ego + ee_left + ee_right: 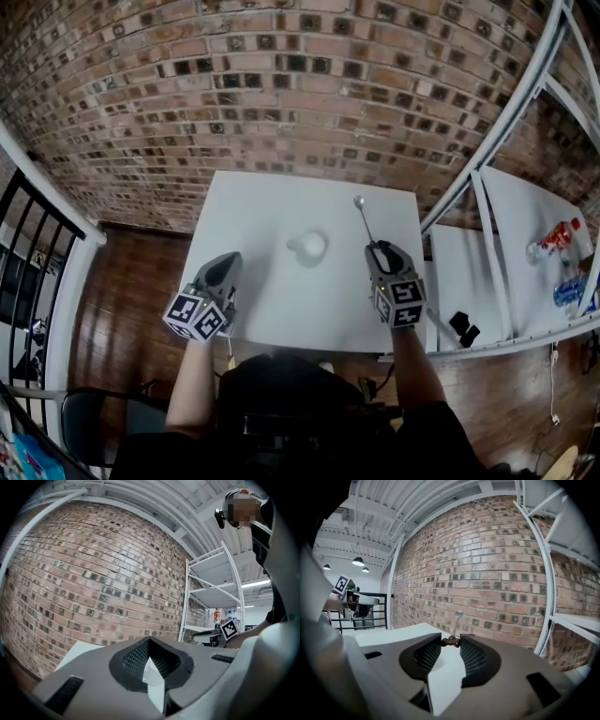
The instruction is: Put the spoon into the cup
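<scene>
A small white cup [309, 247] stands near the middle of the white table [272, 206]. My right gripper [378, 248] hovers to the cup's right, shut on the brown handle end of a thin metal spoon [362, 217]. The stem runs away from me to its bowl. In the right gripper view the jaws pinch the spoon [451, 641] and its bowl rises against the brick wall. My left gripper [228, 261] hangs over the table's left edge, left of the cup, jaws together and holding nothing. The cup is hidden in both gripper views.
A white shelf frame [487, 159] rises close to the table's right edge. Beyond it a second white surface [534, 202] carries bottles [555, 239], and a black object [464, 328] lies nearer me. A black railing [28, 244] runs along the left. A brick wall backs the table.
</scene>
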A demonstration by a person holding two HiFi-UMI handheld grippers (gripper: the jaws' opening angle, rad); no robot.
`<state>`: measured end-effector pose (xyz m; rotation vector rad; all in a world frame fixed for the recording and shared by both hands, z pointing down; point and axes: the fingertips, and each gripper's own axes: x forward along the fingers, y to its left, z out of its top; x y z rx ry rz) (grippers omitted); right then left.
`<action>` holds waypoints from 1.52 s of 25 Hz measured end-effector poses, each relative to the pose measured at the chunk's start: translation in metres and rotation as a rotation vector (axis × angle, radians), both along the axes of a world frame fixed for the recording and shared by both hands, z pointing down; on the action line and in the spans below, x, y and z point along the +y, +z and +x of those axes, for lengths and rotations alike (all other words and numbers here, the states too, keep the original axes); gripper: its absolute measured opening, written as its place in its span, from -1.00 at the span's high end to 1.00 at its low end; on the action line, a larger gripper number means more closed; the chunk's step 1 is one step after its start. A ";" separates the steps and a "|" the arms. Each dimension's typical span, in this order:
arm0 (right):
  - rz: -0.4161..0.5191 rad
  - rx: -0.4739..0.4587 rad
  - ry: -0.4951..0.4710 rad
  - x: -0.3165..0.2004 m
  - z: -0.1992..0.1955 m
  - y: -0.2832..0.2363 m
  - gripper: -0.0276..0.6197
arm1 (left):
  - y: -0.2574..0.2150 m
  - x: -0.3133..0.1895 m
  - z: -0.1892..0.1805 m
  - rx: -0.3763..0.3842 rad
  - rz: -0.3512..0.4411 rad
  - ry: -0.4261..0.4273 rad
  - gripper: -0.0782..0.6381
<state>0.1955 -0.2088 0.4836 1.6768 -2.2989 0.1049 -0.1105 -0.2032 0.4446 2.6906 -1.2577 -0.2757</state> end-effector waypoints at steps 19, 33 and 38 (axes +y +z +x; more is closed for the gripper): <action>-0.350 0.051 -0.328 0.009 -0.086 0.108 0.52 | 0.009 0.016 -0.038 -0.006 -0.020 -0.091 0.77; -0.397 0.046 -0.337 -0.006 -0.091 0.112 0.52 | 0.015 0.015 -0.044 0.004 -0.035 -0.110 0.77; -0.402 0.041 -0.338 -0.016 -0.095 0.110 0.51 | 0.014 0.012 -0.052 0.011 -0.032 -0.132 0.77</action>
